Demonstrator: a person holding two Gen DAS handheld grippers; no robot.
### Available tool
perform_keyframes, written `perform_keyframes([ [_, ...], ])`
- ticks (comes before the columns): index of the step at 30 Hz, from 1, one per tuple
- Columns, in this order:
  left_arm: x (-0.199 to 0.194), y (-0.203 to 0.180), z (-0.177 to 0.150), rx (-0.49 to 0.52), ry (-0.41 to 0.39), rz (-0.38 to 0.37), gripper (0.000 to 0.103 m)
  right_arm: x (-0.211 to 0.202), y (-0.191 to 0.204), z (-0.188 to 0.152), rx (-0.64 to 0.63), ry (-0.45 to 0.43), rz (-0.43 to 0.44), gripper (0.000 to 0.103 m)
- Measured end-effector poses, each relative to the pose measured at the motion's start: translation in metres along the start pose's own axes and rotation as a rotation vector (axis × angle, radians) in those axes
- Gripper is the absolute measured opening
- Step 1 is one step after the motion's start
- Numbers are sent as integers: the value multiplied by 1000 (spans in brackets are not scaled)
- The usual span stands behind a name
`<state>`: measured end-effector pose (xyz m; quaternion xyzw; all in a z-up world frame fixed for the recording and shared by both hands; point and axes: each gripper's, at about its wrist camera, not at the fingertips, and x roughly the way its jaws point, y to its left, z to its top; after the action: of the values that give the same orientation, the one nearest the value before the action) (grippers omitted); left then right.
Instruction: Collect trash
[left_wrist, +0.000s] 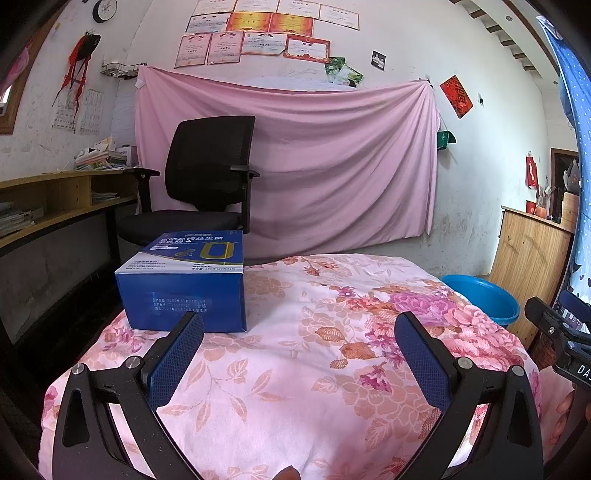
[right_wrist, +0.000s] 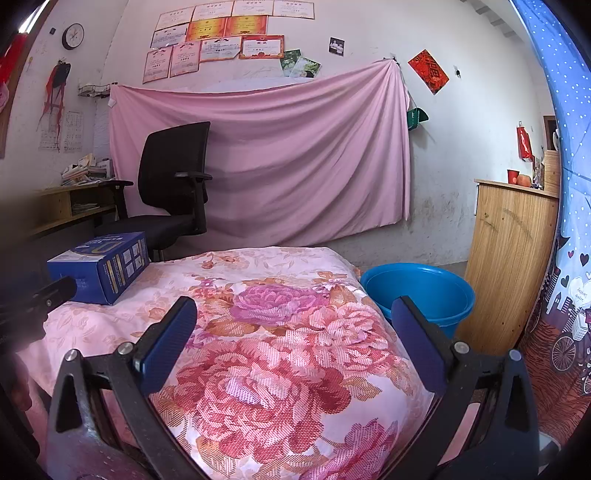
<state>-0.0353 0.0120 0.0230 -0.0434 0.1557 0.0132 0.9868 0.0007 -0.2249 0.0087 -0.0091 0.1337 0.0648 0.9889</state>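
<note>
The blue carton (left_wrist: 184, 284) sits at the far left corner of the floral-covered surface (left_wrist: 295, 387), close to the left edge, upright on its broad face and touching nothing else; from the right wrist view the same carton (right_wrist: 99, 267) appears far left with its long side angled toward the camera. The blue basin (right_wrist: 421, 291) stands on the floor just beyond the surface's right edge and looks like the place for trash, though that is a judgement from the task alone. The left hand-held gripper (left_wrist: 299, 343) is released, jaws spread wide and holding nothing, with its left finger just in front of the carton's near face; the right hand-held gripper (right_wrist: 293, 328) is likewise released and empty, hovering over the middle of the floral cloth and pointing toward the basin side. The step in hand appears to be picking up the carton with the left gripper. To do it well, shift left so the carton sits centred between the fingers, check that the spread spans its width, and close across the two side faces rather than a corner. The card walls will probably give, so squeeze gently. The cloth is soft and may drag, so lift straight up before crossing right toward the basin.
</note>
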Motion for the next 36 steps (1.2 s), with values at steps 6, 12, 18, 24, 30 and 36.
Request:
perform_keyframes([
  [6,0,-1,0,1,0,1,101,0,0,0,1,1,0,103],
  [12,0,-1,0,0,0,1,101,0,0,0,1,0,1,103],
  [18,0,-1,-1,2,-1,0,101,0,0,0,2,1,0,103],
  [24,0,-1,-1,1,-4,2,101,1,-1,-1,6,3,2,103],
  [30,0,0,0,3,-4,1,101,1,-1,-2,8,2,3,103],
  [36,0,-1,-1,3,-2,0,101,0,1,-3,7,2,4,103],
])
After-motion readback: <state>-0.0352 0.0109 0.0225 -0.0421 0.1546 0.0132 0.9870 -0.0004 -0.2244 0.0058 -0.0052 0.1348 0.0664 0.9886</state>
